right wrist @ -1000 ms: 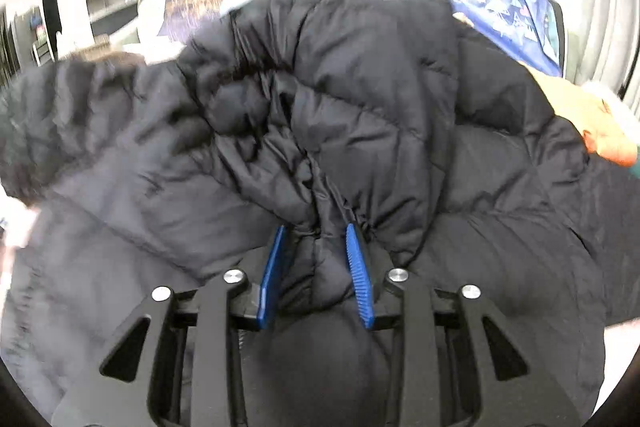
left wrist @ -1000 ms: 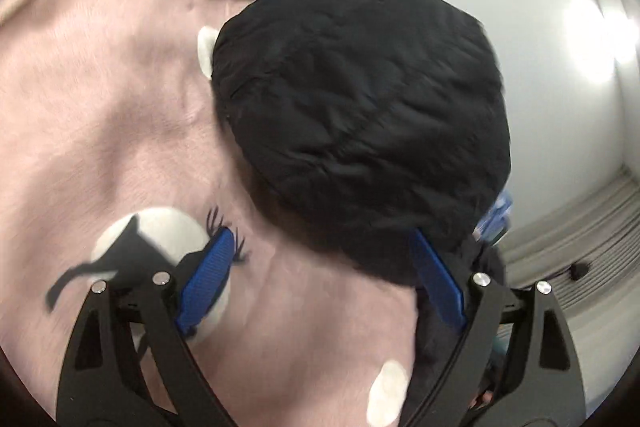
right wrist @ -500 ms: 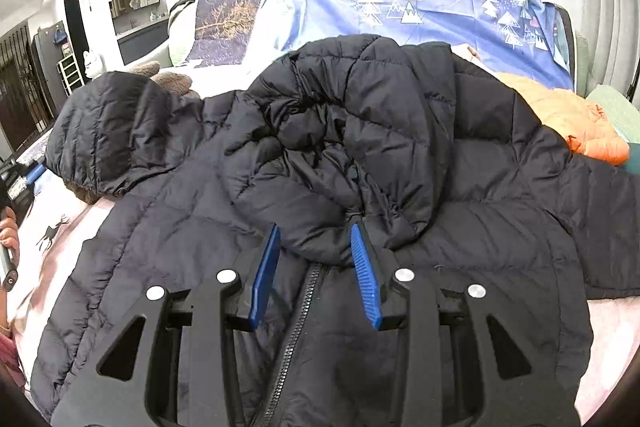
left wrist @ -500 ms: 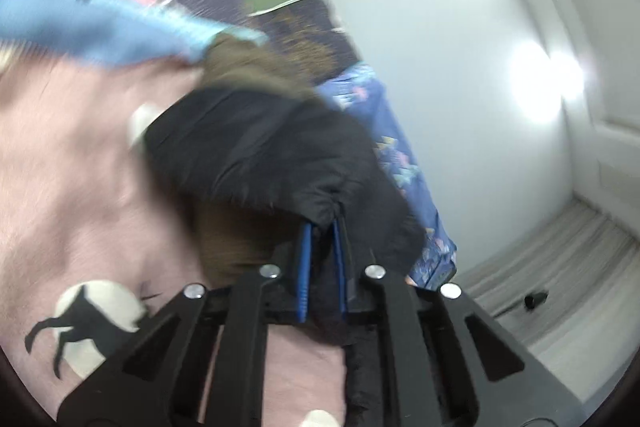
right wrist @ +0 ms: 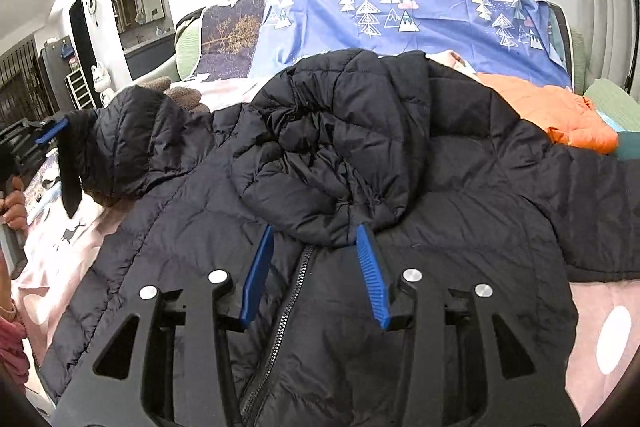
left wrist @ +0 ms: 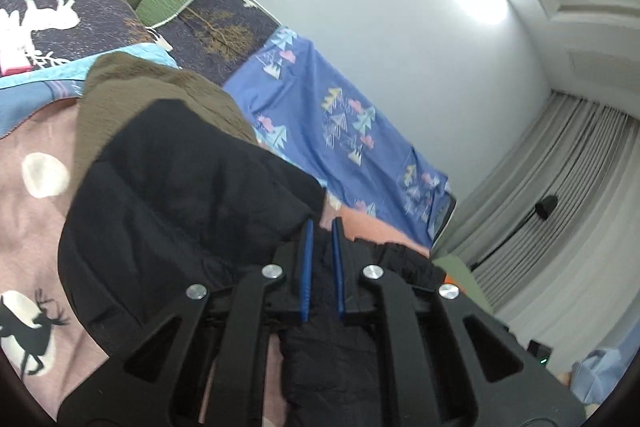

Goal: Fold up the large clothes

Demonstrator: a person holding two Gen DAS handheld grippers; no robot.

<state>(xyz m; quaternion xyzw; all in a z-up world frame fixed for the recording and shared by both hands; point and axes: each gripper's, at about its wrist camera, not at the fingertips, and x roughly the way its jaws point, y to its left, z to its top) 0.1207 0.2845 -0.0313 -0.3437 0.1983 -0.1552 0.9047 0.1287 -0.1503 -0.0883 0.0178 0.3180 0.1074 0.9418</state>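
A black puffer jacket (right wrist: pixel 440 187) lies spread front-up on the bed, zip toward me, its hood (right wrist: pixel 340 155) bunched at the middle. My right gripper (right wrist: pixel 314 239) hovers at the hood's lower edge. Its jaws are opening, and a fold of the hood lies between the tips without being pinched. My left gripper (left wrist: pixel 321 227) is shut on the jacket's sleeve (left wrist: pixel 180 207) and holds it raised off the bed. In the right wrist view the left gripper (right wrist: pixel 52 131) shows at the far left, the lifted sleeve (right wrist: pixel 120 147) draping from it, with a hand (right wrist: pixel 14 207) below.
A pink blanket with deer prints (left wrist: pixel 36 227) covers the bed under the jacket. A brown fleece garment (left wrist: pixel 152 95) lies behind the sleeve, and an orange jacket (right wrist: pixel 560 115) at the far right. A blue tree-print sheet (right wrist: pixel 420 19) drapes the back; curtains (left wrist: pixel 560 227) hang beyond.
The left gripper closed on the sleeve and lifted it clear of the blanket while rolling. The right gripper let go of the hood fabric, spread its jaws and drew back.
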